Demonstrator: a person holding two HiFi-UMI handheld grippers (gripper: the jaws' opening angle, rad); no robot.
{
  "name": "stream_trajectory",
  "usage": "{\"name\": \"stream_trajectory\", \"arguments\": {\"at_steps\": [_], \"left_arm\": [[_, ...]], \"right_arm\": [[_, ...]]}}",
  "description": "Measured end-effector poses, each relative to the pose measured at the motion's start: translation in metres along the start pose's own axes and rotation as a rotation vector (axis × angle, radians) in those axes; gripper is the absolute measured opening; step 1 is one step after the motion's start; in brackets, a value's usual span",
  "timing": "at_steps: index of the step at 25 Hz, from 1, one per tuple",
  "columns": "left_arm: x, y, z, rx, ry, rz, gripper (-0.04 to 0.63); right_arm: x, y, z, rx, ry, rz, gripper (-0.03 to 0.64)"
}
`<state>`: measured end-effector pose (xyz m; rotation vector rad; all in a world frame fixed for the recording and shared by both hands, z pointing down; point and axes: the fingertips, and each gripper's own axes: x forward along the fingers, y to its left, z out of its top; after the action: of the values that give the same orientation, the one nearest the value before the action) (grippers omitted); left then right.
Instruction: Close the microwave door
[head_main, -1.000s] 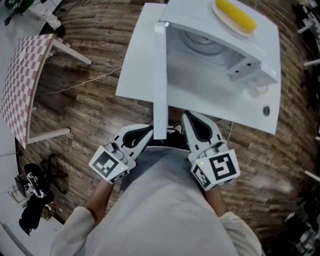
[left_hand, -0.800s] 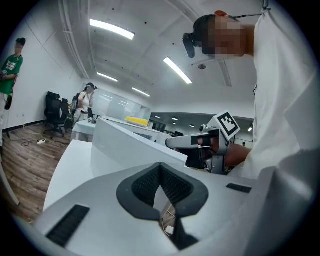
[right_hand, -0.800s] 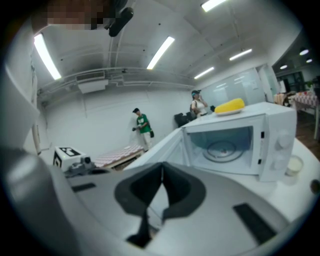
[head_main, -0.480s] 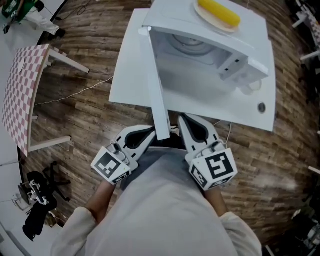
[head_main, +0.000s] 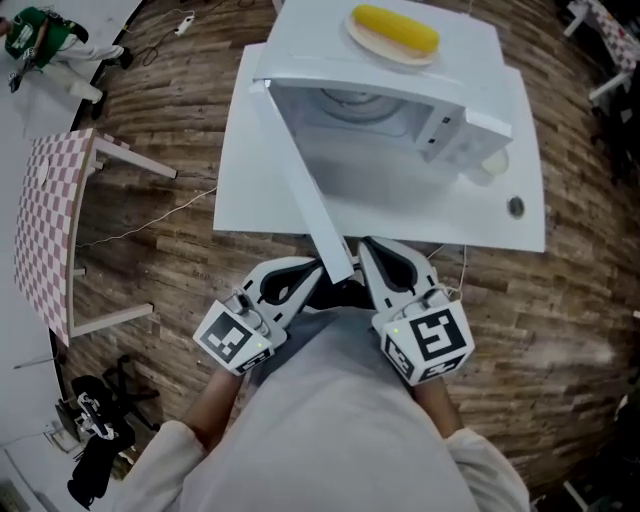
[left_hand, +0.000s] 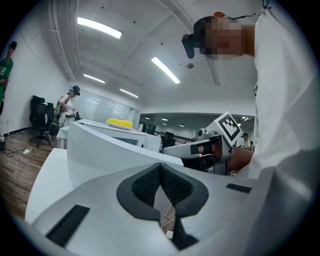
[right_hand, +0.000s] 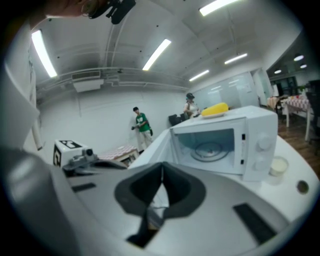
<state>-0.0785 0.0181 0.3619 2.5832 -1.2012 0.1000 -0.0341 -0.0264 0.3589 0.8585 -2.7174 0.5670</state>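
1. We are looking at the microwave (head_main: 400, 120) sitting on the white desk (head_main: 250, 190). Its door (head_main: 300, 190) is standing wide open, hinged on the left, with the free edge reaching out past the desk's near edge toward us.
2. The left gripper (head_main: 308, 272) is sitting just beside the door's outer face, near that free edge. Its fingers (left_hand: 100, 200) are pressing together at the tips and gripping nothing. We are not managing to confirm contact with the panel.
3. The right gripper (head_main: 372, 250) is hanging on the door's inner side, its fingers (right_hand: 225, 200) likewise closed and empty.
4. We are reading this as the start of the push-shut.
5. Risks we are noting:
   - The left tip is bearing close to the edge of a smooth panel and could skid off it.
   - The right gripper is lying in the swing path and could block the door or get pinched.
   - A hard shove could jolt the box and send the yellow food (head_main: 395, 28) rolling off its plate (head_main: 362, 38) on top.
   - A weak push could leave the latch uncaught.
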Motion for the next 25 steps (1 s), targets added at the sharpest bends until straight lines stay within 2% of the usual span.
{"name": "stream_trajectory", "arguments": {"at_steps": [11,25], "left_arm": [[0.027,-0.015,0.008,0.014,-0.015,-0.093,0.02],[0.055,-0.016,0.013,0.031,0.001,-0.171,0.02]], "right_arm": [[-0.021,-0.026,-0.006,0.024,-0.001,-0.104,0.021],[-0.037,-0.051,-0.007,0.073,-0.017,-0.175,0.023]]}}
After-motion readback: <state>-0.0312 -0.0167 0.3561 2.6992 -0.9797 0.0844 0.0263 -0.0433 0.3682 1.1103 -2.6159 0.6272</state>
